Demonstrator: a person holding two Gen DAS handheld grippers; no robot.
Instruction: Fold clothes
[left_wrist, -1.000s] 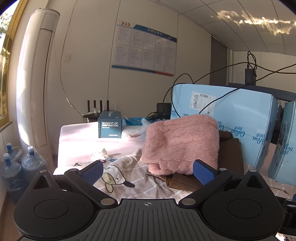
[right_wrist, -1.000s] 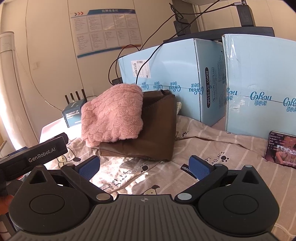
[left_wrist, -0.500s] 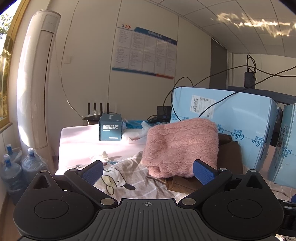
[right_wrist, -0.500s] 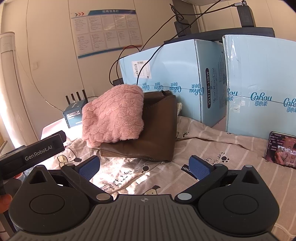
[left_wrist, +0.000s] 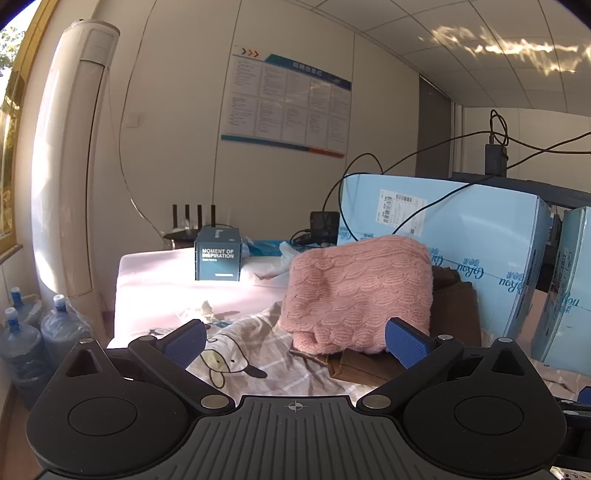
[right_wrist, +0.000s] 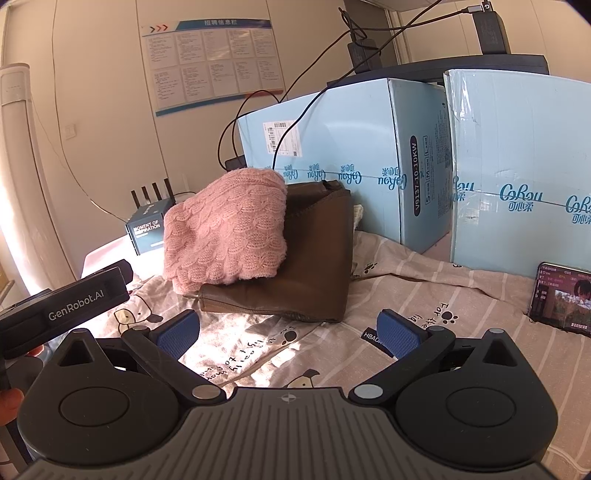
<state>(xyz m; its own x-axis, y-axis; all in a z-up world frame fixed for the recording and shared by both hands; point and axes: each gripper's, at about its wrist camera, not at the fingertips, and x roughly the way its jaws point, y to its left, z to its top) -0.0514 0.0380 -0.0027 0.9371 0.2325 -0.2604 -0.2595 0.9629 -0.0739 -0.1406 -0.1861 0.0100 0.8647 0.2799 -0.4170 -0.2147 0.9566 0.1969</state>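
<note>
Two folded garments sit stacked at the far side of the bench: a pink cable-knit sweater (left_wrist: 356, 291) resting on a brown folded garment (right_wrist: 310, 254), both lying on a beige cartoon-print sheet (right_wrist: 424, 291) in front of pale blue cardboard boxes (right_wrist: 351, 147). Both grippers hover short of the pile with nothing between their jaws, which stand wide apart on the left gripper (left_wrist: 295, 338) and the right gripper (right_wrist: 288, 330) alike. From the left gripper the stack lies ahead and slightly right; from the right gripper it lies ahead and slightly left, so the pile sits between the two. Judging by the views, the left gripper is nearer (its right pad overlaps the sweater's near edge in its own view). A phone with a lit screen (right_wrist: 561, 299) lies at the far right.
</note>
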